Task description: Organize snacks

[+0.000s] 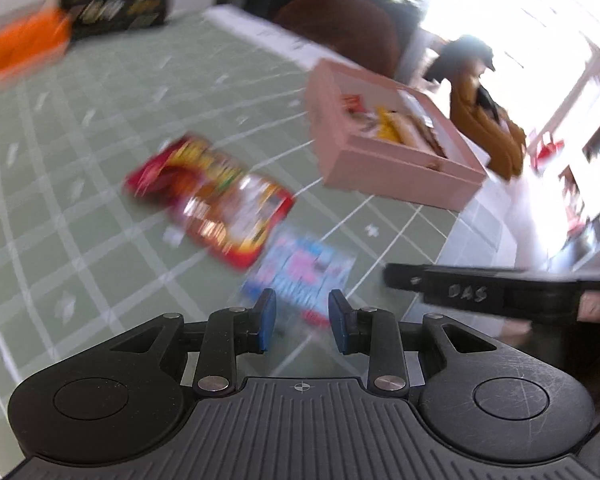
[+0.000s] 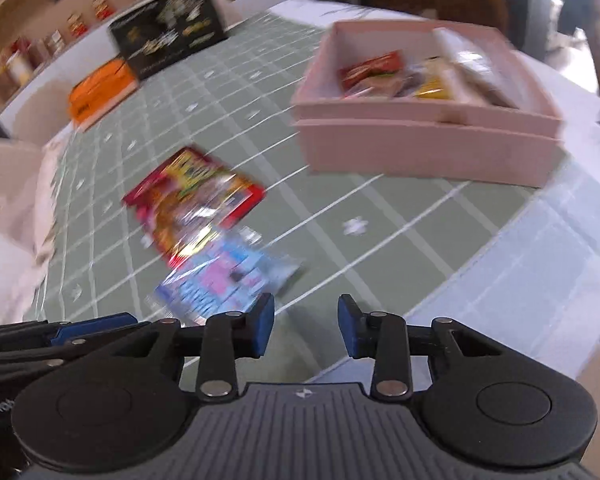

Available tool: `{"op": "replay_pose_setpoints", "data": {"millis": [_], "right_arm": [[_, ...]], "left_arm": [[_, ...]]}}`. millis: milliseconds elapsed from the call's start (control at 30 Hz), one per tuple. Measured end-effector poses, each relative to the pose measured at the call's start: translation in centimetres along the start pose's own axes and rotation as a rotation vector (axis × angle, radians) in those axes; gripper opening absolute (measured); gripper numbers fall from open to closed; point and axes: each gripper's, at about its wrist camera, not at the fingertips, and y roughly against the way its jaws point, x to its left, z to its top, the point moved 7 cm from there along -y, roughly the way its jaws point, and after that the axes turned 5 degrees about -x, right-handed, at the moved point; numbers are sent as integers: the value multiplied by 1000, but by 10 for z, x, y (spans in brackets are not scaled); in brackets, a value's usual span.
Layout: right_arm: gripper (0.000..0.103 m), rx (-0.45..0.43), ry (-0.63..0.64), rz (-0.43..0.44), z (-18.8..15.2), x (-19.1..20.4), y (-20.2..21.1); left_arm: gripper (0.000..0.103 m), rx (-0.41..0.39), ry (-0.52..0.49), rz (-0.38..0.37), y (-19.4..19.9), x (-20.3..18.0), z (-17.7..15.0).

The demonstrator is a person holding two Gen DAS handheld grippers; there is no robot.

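From the left wrist, the left gripper [image 1: 302, 326] is hovering with jaws parted and empty over the blue packet [image 1: 300, 272], which is lying beside the red packet [image 1: 210, 196] on the green checked tablecloth [image 1: 100, 184]. Both grippers are crowding one packet and risk colliding.

From the right wrist, the right gripper [image 2: 306, 330] is hanging released and empty; the pink box [image 2: 424, 144] is sitting well apart, shelves behind.
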Motion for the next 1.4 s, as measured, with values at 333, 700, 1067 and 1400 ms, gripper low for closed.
{"op": "replay_pose_setpoints", "data": {"millis": [333, 700, 1067, 1400], "right_arm": [[36, -64, -143, -117, 10, -86, 30], [40, -27, -173, -107, -1, -99, 27], [49, 23, -64, -81, 1, -72, 15], [63, 19, 167, 77, 48, 32, -10]], "left_arm": [[47, 126, -475, 111, -47, -54, -10], [73, 85, -384, 123, -41, -27, -2], [65, 108, -288, 23, -68, -20, 13], [65, 5, 133, 106, 7, 88, 4]]}}
